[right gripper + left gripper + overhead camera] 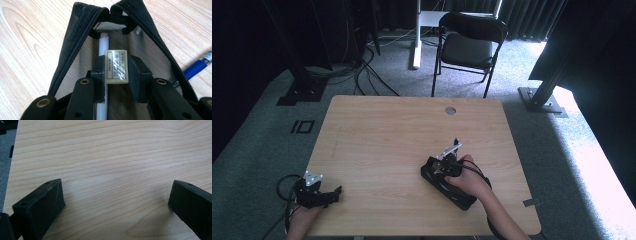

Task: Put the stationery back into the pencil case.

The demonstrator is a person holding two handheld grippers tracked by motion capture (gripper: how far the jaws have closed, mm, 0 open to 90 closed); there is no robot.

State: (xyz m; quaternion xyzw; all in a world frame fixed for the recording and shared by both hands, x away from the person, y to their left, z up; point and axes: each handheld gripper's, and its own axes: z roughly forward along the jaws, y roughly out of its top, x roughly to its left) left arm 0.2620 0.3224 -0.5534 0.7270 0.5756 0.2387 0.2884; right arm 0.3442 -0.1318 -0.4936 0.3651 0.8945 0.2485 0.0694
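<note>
Right gripper [116, 67] has the eraser [116, 66], a pale little block in a clear printed wrapper, pinched squarely between its two black jaws, one pressing each long side. It is held right over the gaping mouth of a black mesh pencil case [75, 47], the zipper track splayed open on both sides and running up to a point at the far end. Down inside the case, on the tan lining, a white pen [104, 43] lies lengthwise, passing under the eraser (whether the two touch is impossible to say). Out on the wood just beside the case's right wall, a blue pen [197, 66] lies slanted. From the high view, the right gripper [447, 161] and the hand [469, 180] behind it sit over the pencil case [462, 200] on the near right part of the wooden table [387, 130], a small blue tip poking up at the gripper's far side. Over at the near left corner of the table, well apart from all this, the left gripper [332, 194] rests low at the edge, grey plate on top, cable looping off behind. Its own view shows the left gripper [115, 195] with jaws spread wide, bare wood grain between them, gripping nothing.
</note>
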